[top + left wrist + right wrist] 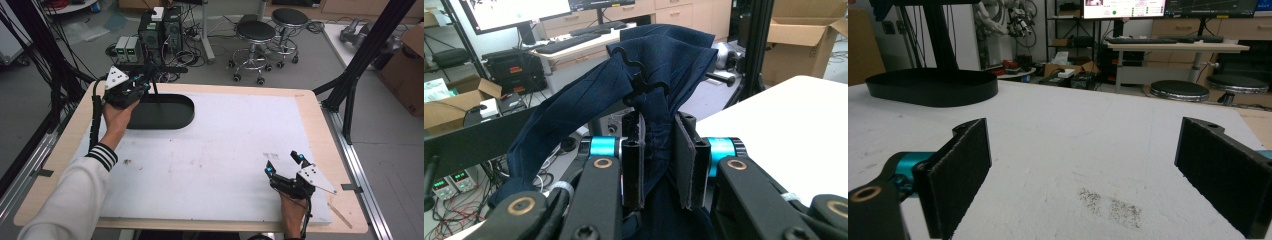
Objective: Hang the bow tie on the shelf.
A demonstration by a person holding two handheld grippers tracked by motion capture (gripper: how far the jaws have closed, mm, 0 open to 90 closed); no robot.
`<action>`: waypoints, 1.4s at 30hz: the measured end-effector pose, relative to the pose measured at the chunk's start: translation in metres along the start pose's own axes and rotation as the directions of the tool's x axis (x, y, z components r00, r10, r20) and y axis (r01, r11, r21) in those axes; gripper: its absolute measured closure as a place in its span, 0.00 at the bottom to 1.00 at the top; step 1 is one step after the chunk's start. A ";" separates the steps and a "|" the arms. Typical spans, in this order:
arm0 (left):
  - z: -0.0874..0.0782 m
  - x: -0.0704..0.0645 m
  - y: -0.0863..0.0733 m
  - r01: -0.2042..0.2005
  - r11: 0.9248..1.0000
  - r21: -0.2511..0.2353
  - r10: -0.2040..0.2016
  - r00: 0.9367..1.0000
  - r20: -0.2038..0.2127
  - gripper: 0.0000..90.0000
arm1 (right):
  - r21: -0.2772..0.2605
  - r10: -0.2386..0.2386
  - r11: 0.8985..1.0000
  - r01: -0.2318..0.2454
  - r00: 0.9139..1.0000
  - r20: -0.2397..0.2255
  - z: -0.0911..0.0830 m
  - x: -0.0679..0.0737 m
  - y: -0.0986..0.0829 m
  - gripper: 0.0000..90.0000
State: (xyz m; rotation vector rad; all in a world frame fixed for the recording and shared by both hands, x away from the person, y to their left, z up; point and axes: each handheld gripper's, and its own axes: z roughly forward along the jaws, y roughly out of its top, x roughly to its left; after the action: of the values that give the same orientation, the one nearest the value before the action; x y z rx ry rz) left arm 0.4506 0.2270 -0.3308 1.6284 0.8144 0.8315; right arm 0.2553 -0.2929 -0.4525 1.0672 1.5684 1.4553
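Note:
A dark blue cloth [589,95] is draped over a black wavy hook [636,75], and my left gripper [659,125] is shut on the fabric just below it. In the high view my left gripper [131,86] is held up over the far left of the table, above a black oval base [167,112] with an upright pole [156,87]. The cloth is hard to make out there. My right gripper [285,163] rests near the front right of the white mat [225,150], open, with nothing between its pads [965,170]. Far off to its left lies the oval base [933,87].
The white mat covers most of a wooden table [320,125]. A grey smudge [1110,205] marks the mat in front of the right gripper. Beyond the table are two stools [255,32], computer cases [160,30] with cables, and a cardboard box [407,70] at right.

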 end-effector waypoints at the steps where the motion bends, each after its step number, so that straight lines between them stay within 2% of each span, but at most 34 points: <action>1: 0.000 0.000 0.000 0.000 1.000 0.000 0.000 1.000 0.000 0.84 | 0.000 0.002 1.000 -0.002 1.000 -0.001 0.000 0.000 0.000 0.08; 12: 0.008 0.005 -0.009 0.017 0.999 0.032 -0.017 1.000 -0.004 0.84 | -0.005 -0.005 1.000 0.005 1.000 -0.004 0.000 0.000 0.000 0.08; 20: 0.013 0.005 -0.012 0.042 0.999 0.022 -0.041 0.999 -0.010 0.84 | -0.005 0.001 1.000 -0.001 1.000 -0.004 0.000 0.000 0.000 0.08; 24: 0.010 0.003 -0.009 0.021 1.000 0.013 -0.021 1.000 -0.010 0.84 | -0.005 0.001 1.000 -0.001 1.000 -0.004 -0.001 0.000 0.000 0.08; 34: 0.001 0.011 -0.003 0.041 0.999 -0.019 -0.042 0.999 -0.034 0.84 | -0.005 0.000 1.000 0.000 1.000 -0.002 -0.001 0.000 0.000 0.08; 39: -0.001 0.012 0.005 0.055 0.998 -0.038 -0.057 0.998 -0.031 0.84 | -0.004 -0.002 1.000 0.002 1.000 -0.002 0.000 0.000 0.000 0.08; 42: 0.000 0.011 0.010 0.045 0.998 -0.038 -0.046 0.998 -0.033 0.84 | -0.003 -0.001 1.000 0.001 1.000 -0.002 0.000 0.000 0.000 0.08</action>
State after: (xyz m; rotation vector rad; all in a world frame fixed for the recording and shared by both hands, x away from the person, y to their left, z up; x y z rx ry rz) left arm 0.4578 0.2348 -0.3202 1.5614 0.8518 0.8392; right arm 0.2550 -0.2932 -0.4527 1.0636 1.5673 1.4577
